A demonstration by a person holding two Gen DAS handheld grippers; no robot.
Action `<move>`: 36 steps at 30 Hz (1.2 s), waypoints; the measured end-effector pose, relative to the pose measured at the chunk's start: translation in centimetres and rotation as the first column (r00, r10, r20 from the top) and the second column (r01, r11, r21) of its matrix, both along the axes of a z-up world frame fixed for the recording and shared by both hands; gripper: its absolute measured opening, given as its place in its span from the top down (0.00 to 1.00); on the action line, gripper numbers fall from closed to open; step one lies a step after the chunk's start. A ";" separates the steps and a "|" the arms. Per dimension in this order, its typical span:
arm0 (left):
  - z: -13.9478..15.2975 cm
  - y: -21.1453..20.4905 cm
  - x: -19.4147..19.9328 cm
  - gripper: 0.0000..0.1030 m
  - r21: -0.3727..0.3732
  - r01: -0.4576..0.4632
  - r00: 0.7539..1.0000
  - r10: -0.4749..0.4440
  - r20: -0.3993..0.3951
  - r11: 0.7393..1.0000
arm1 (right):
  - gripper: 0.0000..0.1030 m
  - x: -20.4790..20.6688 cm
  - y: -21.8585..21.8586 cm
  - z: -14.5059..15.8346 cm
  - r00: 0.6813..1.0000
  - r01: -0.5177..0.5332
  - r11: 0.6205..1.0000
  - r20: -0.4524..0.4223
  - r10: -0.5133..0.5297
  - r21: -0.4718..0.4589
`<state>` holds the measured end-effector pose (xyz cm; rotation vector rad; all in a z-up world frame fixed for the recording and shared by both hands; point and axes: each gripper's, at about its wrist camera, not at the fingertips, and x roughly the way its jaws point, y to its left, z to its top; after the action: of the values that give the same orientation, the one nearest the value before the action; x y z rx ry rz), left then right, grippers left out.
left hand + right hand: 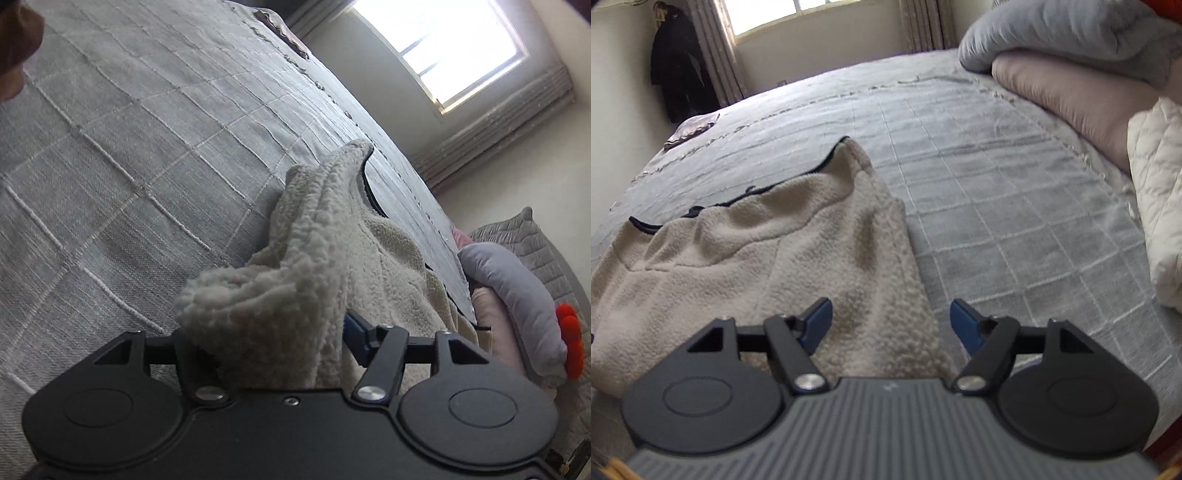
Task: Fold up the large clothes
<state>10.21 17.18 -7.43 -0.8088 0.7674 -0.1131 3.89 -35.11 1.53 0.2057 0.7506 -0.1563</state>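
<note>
Left gripper (273, 332) clamped on bunched fleece jacket (768, 236); right gripper (891, 321) spread, over jacket's bed-edge side; carry fold across evenly, keep hem taut.

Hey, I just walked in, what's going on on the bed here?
A person is folding a cream fleece garment on a grey bedspread, using two grippers. The left hand-held gripper is shut on a bunched fold of the fleece and holds it raised off the bed. The right hand-held gripper is open, its jaws straddling the near edge of the fleece without gripping it. Pillows sit at the bed's far end.
</note>
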 end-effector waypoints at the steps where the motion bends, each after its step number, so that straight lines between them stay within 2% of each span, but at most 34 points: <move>1: -0.5 -0.1 0.1 0.40 -0.018 -0.019 1.000 0.019 0.006 1.000 | 0.28 0.1 0.5 0.3 1.000 -0.014 1.000 0.016 0.014 -0.012; 4: -0.8 -0.6 0.3 0.42 -0.023 -0.070 0.997 0.071 0.038 0.997 | 0.28 0.7 2.9 0.5 0.993 -0.098 0.994 0.056 0.100 -0.045; 6: 0.4 -1.5 0.3 0.54 0.037 -0.079 0.994 0.076 0.077 0.996 | 0.28 1.4 4.9 0.6 0.980 -0.181 0.982 0.074 0.185 -0.057; 9: 2.6 -2.9 -0.2 0.61 0.133 -0.079 0.988 0.059 0.145 0.988 | 0.29 2.4 8.1 0.4 0.947 -0.303 0.951 0.095 0.307 -0.058; 12: 4.5 -4.1 -0.8 0.62 0.192 -0.095 0.977 0.055 0.204 0.977 | 0.47 3.6 11.1 -0.4 0.909 -0.407 0.913 0.080 0.408 -0.032; 16: 6.8 -5.6 -2.0 0.63 0.258 -0.108 0.957 0.030 0.288 0.960 | 0.59 4.5 14.5 -1.6 0.858 -0.512 0.859 0.067 0.510 0.014; 21: 9.9 -7.9 -3.3 0.63 0.343 -0.078 0.919 -0.065 0.389 0.936 | 0.63 5.8 16.4 -3.4 0.835 -0.550 0.833 0.017 0.550 0.066; 24: 11.9 -10.4 -3.8 0.63 0.395 -0.039 0.883 -0.153 0.443 0.918 | 0.63 7.1 16.6 -4.5 0.838 -0.539 0.836 -0.037 0.545 0.106; 27: 13.5 -13.5 -4.2 0.63 0.427 0.018 0.844 -0.243 0.478 0.904 | 0.63 7.9 17.2 -5.1 0.828 -0.549 0.830 -0.067 0.556 0.101; 32: 14.3 -19.6 -3.9 0.64 0.472 0.121 0.795 -0.370 0.481 0.874 | 0.63 8.2 18.6 -5.0 0.816 -0.569 0.821 -0.094 0.571 0.049; 34: 14.5 -21.8 -3.9 0.63 0.508 0.130 0.779 -0.405 0.479 0.852 | 0.64 8.0 17.6 -4.6 0.810 -0.577 0.812 -0.065 0.583 0.086; 36: 14.5 -23.5 -3.8 0.63 0.532 0.152 0.768 -0.438 0.467 0.833 | 0.63 7.5 14.7 -4.0 0.814 -0.569 0.803 -0.017 0.580 0.177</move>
<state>6.43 -6.30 7.03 -0.1444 0.3086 -0.4337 11.38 -20.45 -2.44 0.1193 0.8677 0.4867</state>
